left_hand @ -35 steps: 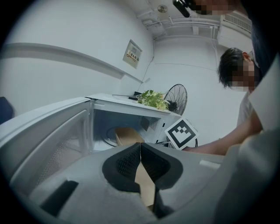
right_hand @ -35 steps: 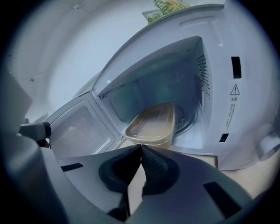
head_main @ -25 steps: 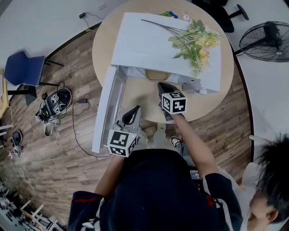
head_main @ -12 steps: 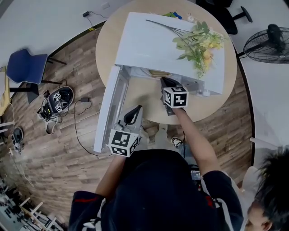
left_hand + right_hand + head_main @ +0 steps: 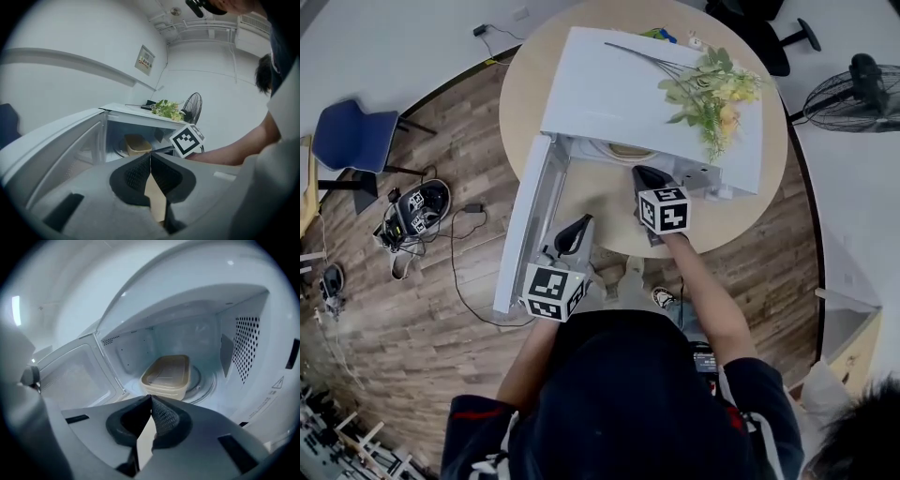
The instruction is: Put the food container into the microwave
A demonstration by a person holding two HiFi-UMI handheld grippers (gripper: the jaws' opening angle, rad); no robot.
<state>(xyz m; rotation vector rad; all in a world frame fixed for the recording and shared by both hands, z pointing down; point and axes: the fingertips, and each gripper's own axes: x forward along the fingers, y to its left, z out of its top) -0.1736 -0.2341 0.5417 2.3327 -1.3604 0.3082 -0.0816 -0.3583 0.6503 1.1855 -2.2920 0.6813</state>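
The white microwave [image 5: 619,89] stands on a round table [image 5: 722,225] with its door [image 5: 525,234] swung open to the left. A beige food container [image 5: 167,376] rests on the turntable inside, and its edge shows under the roof in the head view [image 5: 630,150]. My right gripper [image 5: 642,178] is shut and empty just in front of the opening, its tips [image 5: 151,397] short of the container. My left gripper [image 5: 577,230] is shut and empty beside the open door, nearer the table's front edge; in its own view [image 5: 150,154] it faces the cavity and the container [image 5: 137,144].
A bunch of artificial flowers [image 5: 708,89] lies on the microwave's top. Around the table are a blue chair [image 5: 352,141], a floor fan [image 5: 853,89], an office chair [image 5: 759,28], and cables and gear on the wooden floor [image 5: 417,211]. Another person's hair [image 5: 853,441] shows at lower right.
My right gripper has rolled slightly at the microwave's mouth without travelling. The left gripper has kept still. The other person at lower right has shifted further out of the picture.
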